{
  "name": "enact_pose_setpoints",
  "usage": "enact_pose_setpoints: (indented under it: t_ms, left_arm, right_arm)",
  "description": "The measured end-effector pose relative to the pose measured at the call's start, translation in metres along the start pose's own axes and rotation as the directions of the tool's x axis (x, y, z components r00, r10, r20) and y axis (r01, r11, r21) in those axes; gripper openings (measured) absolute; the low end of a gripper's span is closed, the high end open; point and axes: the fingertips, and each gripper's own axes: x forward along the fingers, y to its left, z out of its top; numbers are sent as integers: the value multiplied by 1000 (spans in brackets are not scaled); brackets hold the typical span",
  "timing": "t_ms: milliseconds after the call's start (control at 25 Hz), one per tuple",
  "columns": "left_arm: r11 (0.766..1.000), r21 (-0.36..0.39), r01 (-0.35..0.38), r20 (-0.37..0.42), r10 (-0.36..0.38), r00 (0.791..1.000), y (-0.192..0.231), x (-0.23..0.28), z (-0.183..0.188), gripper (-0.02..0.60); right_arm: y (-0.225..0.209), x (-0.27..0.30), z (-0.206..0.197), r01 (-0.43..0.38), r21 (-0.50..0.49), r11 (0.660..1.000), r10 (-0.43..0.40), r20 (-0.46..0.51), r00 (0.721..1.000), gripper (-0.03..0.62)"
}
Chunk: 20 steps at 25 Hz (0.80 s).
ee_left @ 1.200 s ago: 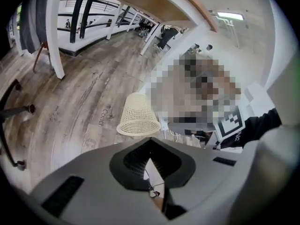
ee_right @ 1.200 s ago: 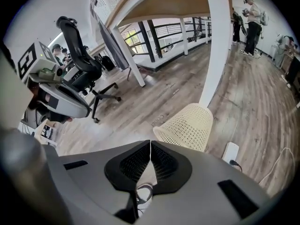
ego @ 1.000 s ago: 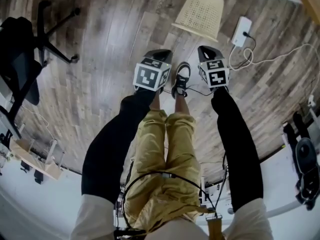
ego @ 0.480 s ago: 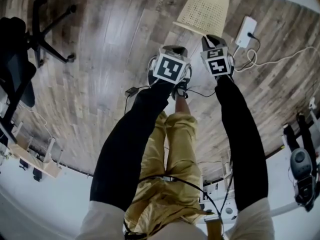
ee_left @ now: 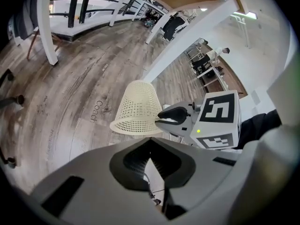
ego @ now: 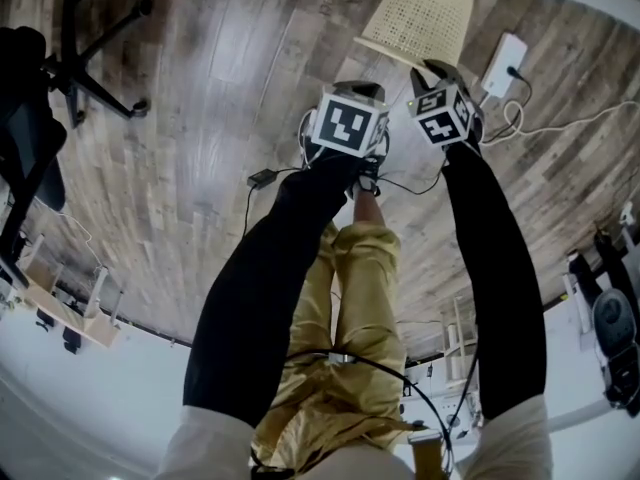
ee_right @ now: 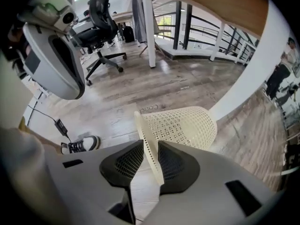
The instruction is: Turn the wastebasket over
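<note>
Clamped on the wastebasket [ee_right: 187, 125] rim with the right gripper [ee_right: 151, 142]; left gripper [ee_left: 150, 149] closed, empty. Shallow bite: could slip free mid-flip.

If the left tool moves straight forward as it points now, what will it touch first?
Probably the wastebasket, near its rim; the right tool holds that rim just beside, though depth is unclear.

wastebasket [ego: 420, 18]: perforated plastic, matt | floor [ego: 200, 118]: wood-grain planks, faint sheen | trousers [ego: 350, 298]: creased cloth, matt
</note>
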Motion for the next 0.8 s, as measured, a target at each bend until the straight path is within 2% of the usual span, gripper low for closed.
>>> enact_pose_setpoints:
  t_ms: [280,320,440,520,680,800]
  left_arm:
    - [1000,-14,3,14,-3,1000,6,-4,-4,2]
    - [1000,-13,0,16,0,1000,6,-4,-4,2]
    - [1000,-12,1,17,-1,1000,4,-4,-5,2]
    - [1000,-15,2,9,-1,1000,2,-5,-10,2]
    - [1000,-4,-1,4,1,1000,-1,-14,-14,2]
    - [1000,6,-6,4,6,1000,-6,-23,-16,2]
  right_arm:
    - [0,7,2,-8,-115,993,1,-57,998,103]
    - [1,9,2,-12,-137,990,3,-66,998,76]
    - [5,7,8,-23,-216,976,9,-69,998,55]
    - [11,3,12,-38,-231,972,25,-58,998,44]
    - [13,-15,29,-48,-86,995,49,16,999,44]
    - [14,-32,41,-105,115,988,93,108,990,44]
